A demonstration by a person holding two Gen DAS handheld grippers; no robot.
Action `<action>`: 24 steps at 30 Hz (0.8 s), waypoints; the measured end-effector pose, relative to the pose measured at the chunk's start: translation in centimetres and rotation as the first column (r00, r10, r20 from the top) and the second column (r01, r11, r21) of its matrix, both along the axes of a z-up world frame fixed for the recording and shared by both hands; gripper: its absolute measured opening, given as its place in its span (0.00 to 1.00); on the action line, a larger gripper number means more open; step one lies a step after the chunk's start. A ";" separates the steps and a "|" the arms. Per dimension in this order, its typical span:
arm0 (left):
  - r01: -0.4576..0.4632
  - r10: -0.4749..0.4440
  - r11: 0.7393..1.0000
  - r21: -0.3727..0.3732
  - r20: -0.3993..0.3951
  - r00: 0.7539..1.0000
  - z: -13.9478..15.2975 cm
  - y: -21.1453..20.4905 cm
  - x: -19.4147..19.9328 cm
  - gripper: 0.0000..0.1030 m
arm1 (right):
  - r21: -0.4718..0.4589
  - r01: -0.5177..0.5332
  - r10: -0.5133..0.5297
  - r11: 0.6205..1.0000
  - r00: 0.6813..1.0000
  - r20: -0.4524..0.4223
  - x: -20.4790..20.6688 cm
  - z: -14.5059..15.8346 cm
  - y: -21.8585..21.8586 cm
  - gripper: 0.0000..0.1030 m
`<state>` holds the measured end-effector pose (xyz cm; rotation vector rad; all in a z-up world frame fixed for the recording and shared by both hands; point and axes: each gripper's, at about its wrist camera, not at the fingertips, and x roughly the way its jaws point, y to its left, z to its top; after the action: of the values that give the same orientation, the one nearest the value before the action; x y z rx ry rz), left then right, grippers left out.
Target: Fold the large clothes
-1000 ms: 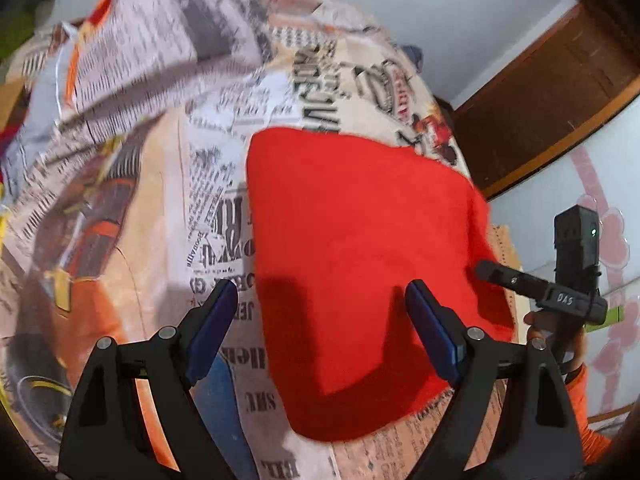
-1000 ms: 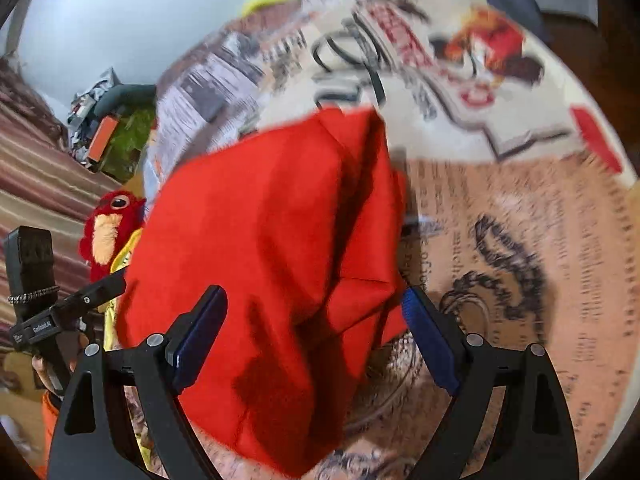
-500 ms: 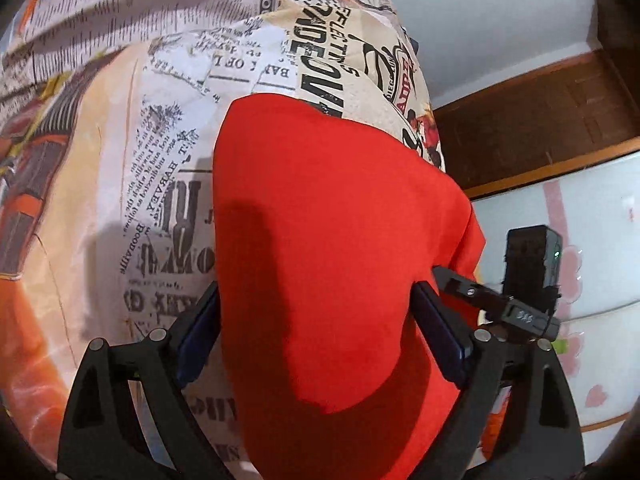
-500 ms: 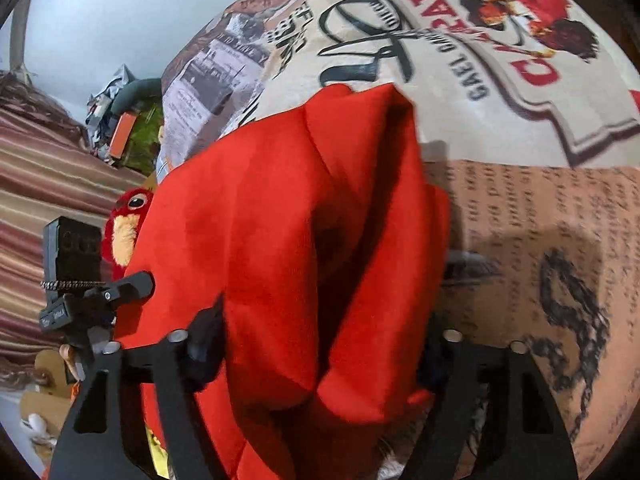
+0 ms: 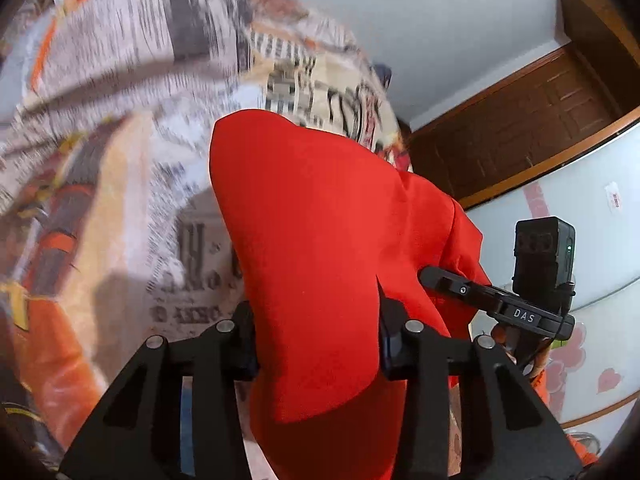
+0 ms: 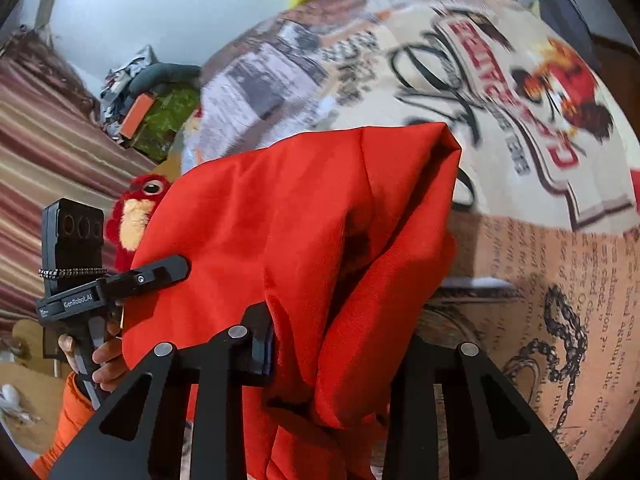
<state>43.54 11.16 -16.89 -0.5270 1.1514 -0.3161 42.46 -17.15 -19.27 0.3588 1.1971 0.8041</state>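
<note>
A folded red garment [image 5: 320, 232] lies across a bed with a newspaper-print cover [image 5: 132, 152]. My left gripper [image 5: 316, 332] is shut on the garment's near edge, with a thick fold bunched between its jaws. My right gripper [image 6: 340, 344] is shut on the same garment [image 6: 304, 216] at the other near corner; its right finger is hidden by the cloth. Each gripper shows in the other's view, the right one [image 5: 500, 300] at the garment's right side and the left one [image 6: 112, 280] at its left side.
A red plush toy [image 6: 136, 212] sits beyond the bed's left edge, with clutter [image 6: 148, 116] behind it. A brown wooden door [image 5: 520, 128] and a white cabinet with pink decals [image 5: 592, 264] stand to the right.
Both grippers went from wide open around the garment's near edge to shut on it. The near edge has bunched up and lifted off the cover.
</note>
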 end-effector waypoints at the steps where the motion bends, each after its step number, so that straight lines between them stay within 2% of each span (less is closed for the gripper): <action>1: -0.006 0.006 1.000 0.000 0.014 1.000 0.7 0.5 -0.4 0.40 | 0.007 -0.004 0.003 1.000 1.000 0.018 -0.1 0.9 0.7 0.27; 6: -0.058 0.054 0.998 0.040 0.103 0.993 5.6 4.8 -1.5 0.40 | 0.049 -0.032 0.028 0.998 0.996 0.081 -0.2 4.6 4.5 0.27; 8: -0.077 0.069 0.995 0.064 0.124 0.990 7.0 6.5 -1.8 0.40 | 0.060 -0.053 0.046 0.997 0.992 0.115 -0.1 5.9 7.3 0.27; 12: -0.111 0.090 0.987 0.116 0.168 0.982 8.6 10.0 -2.4 0.40 | 0.093 -0.082 0.069 0.992 0.987 0.142 0.1 6.7 11.2 0.27; 17: -0.153 0.128 0.976 0.153 0.161 0.979 7.6 14.0 -2.1 0.41 | 0.087 -0.113 0.100 0.990 0.984 0.147 1.3 5.6 16.9 0.27; 21: -0.190 0.169 0.966 0.176 0.124 0.978 4.7 17.3 -1.0 0.40 | 0.050 -0.150 0.142 0.987 0.980 0.137 2.5 3.3 20.8 0.27; 24: -0.199 0.184 0.957 0.209 0.090 0.979 2.2 19.0 0.4 0.40 | 0.025 -0.162 0.159 0.986 0.982 0.098 3.8 0.9 23.2 0.27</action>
<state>43.91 30.15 -14.73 -0.4269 1.0433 -0.0392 46.27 6.06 -18.39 0.2496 1.1341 0.9710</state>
